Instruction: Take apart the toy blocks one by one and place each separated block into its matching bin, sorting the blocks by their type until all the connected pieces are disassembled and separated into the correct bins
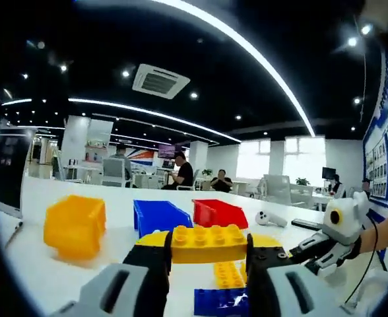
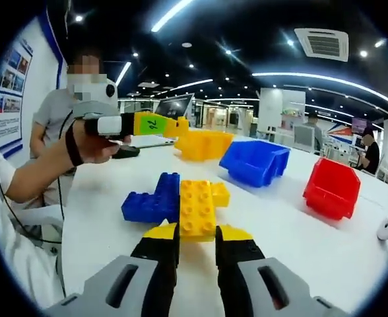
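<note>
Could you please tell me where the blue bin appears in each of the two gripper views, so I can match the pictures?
Left gripper view: the blue bin sits at centre, just above the held yellow block, between the yellow bin and the red bin.
Right gripper view: the blue bin is right of centre in the upper middle, again between the yellow bin and the red bin.
Shared landmark: the red bin beside it.

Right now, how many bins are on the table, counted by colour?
Yellow bin: 1
Blue bin: 1
Red bin: 1
Total: 3 bins
</note>
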Motion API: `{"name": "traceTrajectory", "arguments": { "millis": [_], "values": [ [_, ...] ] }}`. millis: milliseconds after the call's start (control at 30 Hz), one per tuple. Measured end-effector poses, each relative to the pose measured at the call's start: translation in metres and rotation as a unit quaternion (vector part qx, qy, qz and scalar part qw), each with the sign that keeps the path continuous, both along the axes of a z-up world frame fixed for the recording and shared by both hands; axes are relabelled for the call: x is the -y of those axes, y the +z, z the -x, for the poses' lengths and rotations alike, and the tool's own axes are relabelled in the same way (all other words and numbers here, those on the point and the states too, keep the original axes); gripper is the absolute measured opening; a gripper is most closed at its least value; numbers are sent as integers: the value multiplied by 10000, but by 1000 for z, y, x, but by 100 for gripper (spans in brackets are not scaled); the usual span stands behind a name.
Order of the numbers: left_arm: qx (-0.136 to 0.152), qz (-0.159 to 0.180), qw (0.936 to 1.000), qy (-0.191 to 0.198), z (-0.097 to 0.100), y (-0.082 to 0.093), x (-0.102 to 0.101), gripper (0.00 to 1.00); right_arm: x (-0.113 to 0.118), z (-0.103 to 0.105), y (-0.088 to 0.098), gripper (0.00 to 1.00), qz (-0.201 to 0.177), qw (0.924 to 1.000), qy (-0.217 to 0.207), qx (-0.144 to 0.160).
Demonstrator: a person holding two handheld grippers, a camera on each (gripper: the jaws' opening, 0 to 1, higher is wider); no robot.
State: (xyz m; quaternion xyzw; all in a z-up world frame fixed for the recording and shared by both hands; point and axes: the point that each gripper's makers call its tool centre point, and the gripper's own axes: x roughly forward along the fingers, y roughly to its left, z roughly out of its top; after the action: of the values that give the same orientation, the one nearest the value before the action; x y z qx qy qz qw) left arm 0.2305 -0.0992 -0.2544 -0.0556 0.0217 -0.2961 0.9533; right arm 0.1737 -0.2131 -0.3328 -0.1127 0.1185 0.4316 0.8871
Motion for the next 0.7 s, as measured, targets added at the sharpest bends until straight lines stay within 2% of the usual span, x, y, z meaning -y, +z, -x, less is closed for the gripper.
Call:
{"name": "traceTrajectory", "arguments": {
  "millis": [133, 267, 300, 333, 433, 567, 600, 667, 700],
  "values": [
    [-70, 238, 9995, 173, -18, 9, -28, 45, 0, 3, 2, 23, 9, 10000, -12, 23],
    [-52, 161, 9987, 475, -36, 17, -55, 45, 0, 6, 2, 23, 11, 10000, -37, 20],
    [-54, 153, 9982, 579, -43, 19, -64, 45, 2, 1, 1, 23, 13, 10000, -41, 10],
    [-51, 152, 9972, 734, -56, 17, -78, 45, 3, 1, 1, 23, 15, 10000, -48, 5],
    [-109, -8, 9946, 1030, -75, 13, -106, 45, 4, 2, 0, 23, 14, 10000, -85, -41],
    [-192, -40, 9904, 1366, -83, 9, -131, 45, 5, 3, 0, 23, -8, 9999, -121, -60],
    [-205, -64, 9886, 1493, -100, 8, -146, 45, 5, 4, 0, 23, -14, 9999, -121, -61],
    [-239, -162, 9846, 1727, -116, 4, -166, 45, 7, 0, -1, 23, 15, 9999, -120, -54],
    [-274, -86, 9828, 1822, -124, 3, -174, 45, 7, 0, -1, 23, 52, 9999, -117, -23]
  ]
}}
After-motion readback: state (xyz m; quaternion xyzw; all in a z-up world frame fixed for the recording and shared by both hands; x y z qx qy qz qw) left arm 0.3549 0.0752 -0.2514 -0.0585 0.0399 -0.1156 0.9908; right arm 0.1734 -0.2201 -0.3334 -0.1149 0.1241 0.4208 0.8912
